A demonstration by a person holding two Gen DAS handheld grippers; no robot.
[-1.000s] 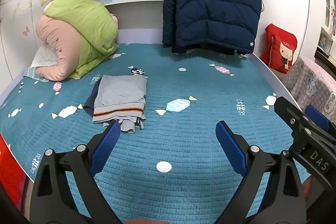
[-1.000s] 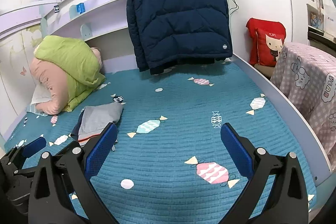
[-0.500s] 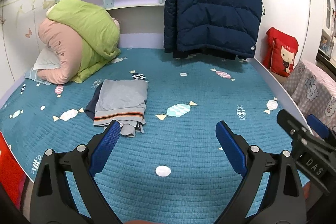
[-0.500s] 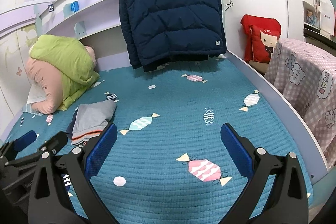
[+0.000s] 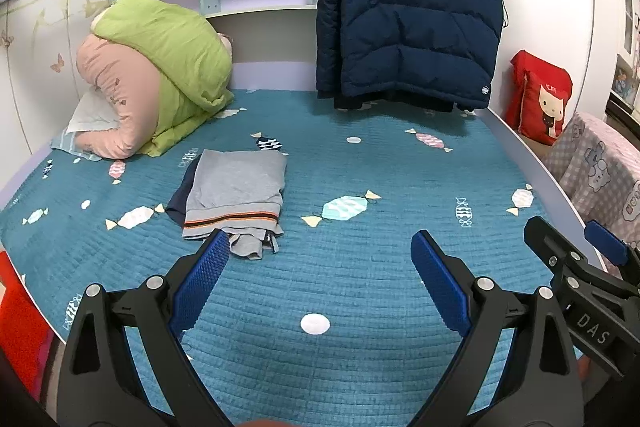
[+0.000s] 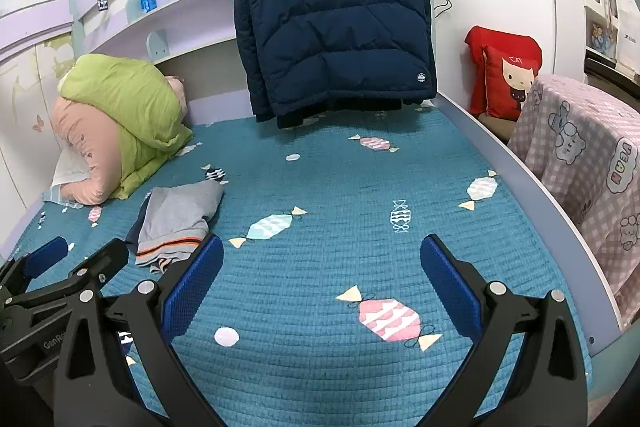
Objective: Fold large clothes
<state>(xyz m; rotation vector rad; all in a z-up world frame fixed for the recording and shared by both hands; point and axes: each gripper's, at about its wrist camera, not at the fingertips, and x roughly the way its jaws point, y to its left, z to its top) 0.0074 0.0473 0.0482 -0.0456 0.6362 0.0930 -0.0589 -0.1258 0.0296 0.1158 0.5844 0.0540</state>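
A folded grey knit garment with an orange stripe (image 5: 236,195) is seen left of centre on the teal quilted bedspread (image 5: 360,267); the left gripper (image 5: 320,251) and right gripper (image 6: 322,259) are held released, empty.

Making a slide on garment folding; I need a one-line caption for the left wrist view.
Open left gripper above a teal bedspread, facing a folded grey garment and hanging navy-yellow puffer jacket.

Folded clothes (image 5: 236,195) sit on the bed (image 5: 360,287), left of middle. Rolled-up bedding (image 5: 152,87) is far left behind them, and a jacket (image 5: 408,15) hangs at the far end. A cushion (image 5: 540,99) is off the bed's right edge.
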